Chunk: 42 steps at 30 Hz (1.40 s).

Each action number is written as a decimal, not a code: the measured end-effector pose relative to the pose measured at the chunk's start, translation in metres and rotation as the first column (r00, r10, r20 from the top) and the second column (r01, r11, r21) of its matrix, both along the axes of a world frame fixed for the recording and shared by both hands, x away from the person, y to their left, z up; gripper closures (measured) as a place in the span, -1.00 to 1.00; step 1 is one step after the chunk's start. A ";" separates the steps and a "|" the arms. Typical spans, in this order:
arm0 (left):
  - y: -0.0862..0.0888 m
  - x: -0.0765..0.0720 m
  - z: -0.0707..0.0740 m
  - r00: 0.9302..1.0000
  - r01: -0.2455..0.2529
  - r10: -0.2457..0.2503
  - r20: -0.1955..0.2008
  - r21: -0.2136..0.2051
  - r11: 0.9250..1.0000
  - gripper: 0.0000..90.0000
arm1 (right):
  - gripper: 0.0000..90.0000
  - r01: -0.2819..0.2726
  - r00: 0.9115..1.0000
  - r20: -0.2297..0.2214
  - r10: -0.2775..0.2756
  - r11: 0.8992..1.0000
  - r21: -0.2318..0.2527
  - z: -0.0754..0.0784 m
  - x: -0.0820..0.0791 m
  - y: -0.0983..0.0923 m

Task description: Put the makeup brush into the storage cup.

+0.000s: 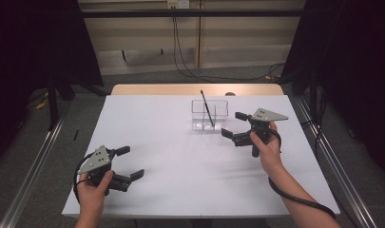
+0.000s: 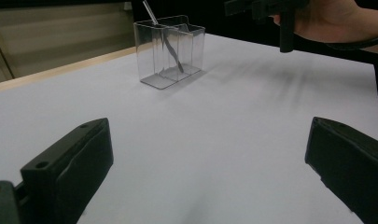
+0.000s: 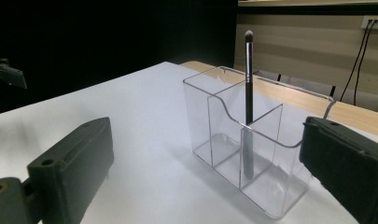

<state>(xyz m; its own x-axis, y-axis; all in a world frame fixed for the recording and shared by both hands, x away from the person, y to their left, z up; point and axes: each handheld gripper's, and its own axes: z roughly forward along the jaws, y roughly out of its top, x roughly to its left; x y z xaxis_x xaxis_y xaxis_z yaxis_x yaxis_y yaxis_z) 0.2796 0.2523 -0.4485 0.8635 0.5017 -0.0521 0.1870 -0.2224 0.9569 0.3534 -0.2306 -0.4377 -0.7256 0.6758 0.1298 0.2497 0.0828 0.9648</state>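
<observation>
The brush (image 3: 248, 93) is stood upright in the clear organizer (image 3: 224, 140) on the tabletop (image 1: 180, 161); its bristle tip is seen in the right gripper view; right tongs (image 1: 233, 126) and left tongs (image 1: 130, 162) are held wide open, empty.

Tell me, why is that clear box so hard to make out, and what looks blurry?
High view: the clear box nearly melts into the white table. Right gripper view: its edges and the brush are sharp, while the near tongs look soft. Left gripper view: dark background.

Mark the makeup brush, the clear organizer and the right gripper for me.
makeup brush (image 3: 248, 88), right gripper view, mid handle.
clear organizer (image 3: 203, 116), right gripper view, left front wall.
right gripper (image 1: 234, 124), high view, midway between its fingertips.
</observation>
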 end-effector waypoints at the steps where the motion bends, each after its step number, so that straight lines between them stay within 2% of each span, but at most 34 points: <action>1: 0.000 0.000 0.000 1.000 0.001 -0.001 -0.001 -0.001 1.000 -0.98 | -0.94 -0.001 1.000 0.001 0.001 1.000 -0.002 0.000 -0.001 -0.001; 24: 0.000 0.000 -0.001 1.000 -0.002 0.002 -0.003 -0.002 1.000 -0.98 | -0.94 -0.004 1.000 -0.008 0.004 1.000 0.009 -0.003 -0.019 -0.018; 42: 0.000 0.000 -0.001 1.000 -0.007 0.007 -0.002 0.003 1.000 -0.98 | -0.94 -0.004 1.000 -0.019 0.004 1.000 -0.020 -0.008 -0.032 -0.032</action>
<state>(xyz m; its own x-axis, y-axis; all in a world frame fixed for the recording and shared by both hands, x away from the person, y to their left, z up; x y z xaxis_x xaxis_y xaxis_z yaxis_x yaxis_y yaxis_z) 0.2795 0.2525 -0.4494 0.8599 0.5078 -0.0524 0.1907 -0.2243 0.9557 0.3218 -0.2629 -0.4455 -0.7260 0.6753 0.1300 0.2676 0.1032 0.9580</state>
